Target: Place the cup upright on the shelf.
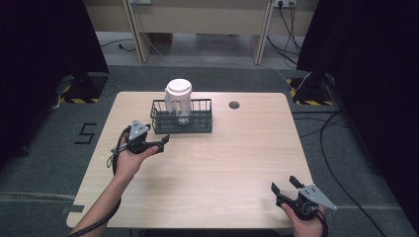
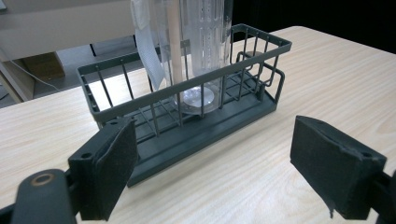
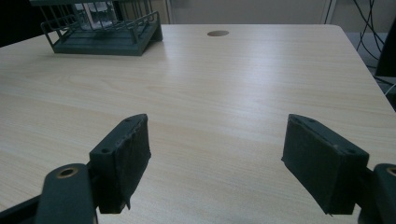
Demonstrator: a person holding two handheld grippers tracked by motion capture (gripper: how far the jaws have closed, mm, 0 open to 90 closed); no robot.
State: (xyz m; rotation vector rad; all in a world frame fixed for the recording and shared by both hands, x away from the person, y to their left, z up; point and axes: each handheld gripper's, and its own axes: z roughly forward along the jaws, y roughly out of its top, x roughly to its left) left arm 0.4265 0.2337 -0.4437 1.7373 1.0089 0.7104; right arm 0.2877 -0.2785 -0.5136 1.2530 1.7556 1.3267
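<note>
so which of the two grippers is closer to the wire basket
The left gripper: its open jaws sit just in front of the dark wire basket holding the clear container. The right gripper hangs open at the table's near right corner.

The clear cup's [image 2: 198, 51] top is cut off in the left gripper view, its contents unclear.

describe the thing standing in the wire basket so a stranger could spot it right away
On the far half of the wooden table sits a dark wire basket. Standing upright inside it, left of centre, is a tall clear plastic cup with a white lid, rising well above the basket's rim.
</note>
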